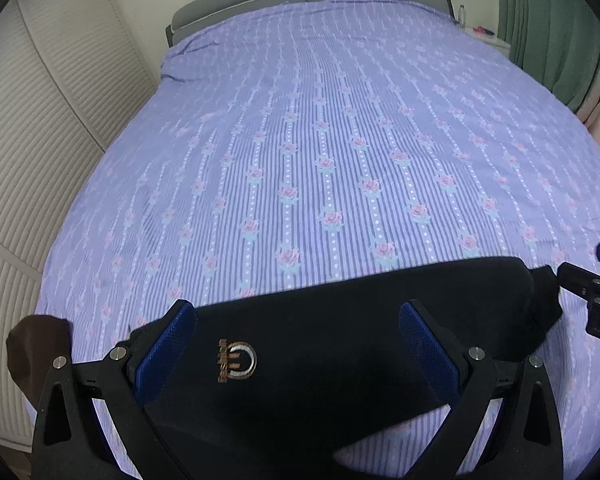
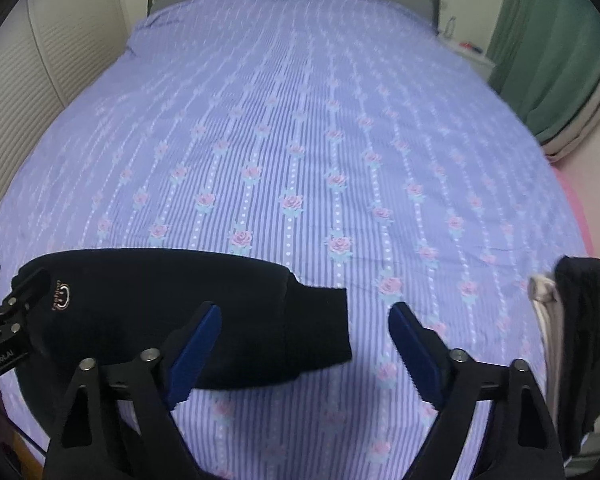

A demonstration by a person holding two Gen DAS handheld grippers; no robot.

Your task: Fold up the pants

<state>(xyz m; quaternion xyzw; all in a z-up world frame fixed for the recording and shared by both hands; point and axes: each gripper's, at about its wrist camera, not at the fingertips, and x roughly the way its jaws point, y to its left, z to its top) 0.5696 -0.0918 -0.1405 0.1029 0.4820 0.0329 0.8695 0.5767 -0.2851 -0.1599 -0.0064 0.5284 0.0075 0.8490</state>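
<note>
Left wrist view: black pants (image 1: pixel 340 340) on floral bed (image 1: pixel 320 140); both grippers (image 1: pixel 296 340) gape empty.

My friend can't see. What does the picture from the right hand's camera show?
Black pants lie bunched on a purple flowered bedsheet, with one cuff reaching between the blue pads of the open right hand-held gripper. The left hand-held gripper pokes in beside a small logo, and more dark clothes sit at the right edge.

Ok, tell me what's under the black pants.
The black pants lie on the purple floral bedsheet, which shows all around them. Whatever sits directly beneath the fabric is covered and cannot be seen.
</note>
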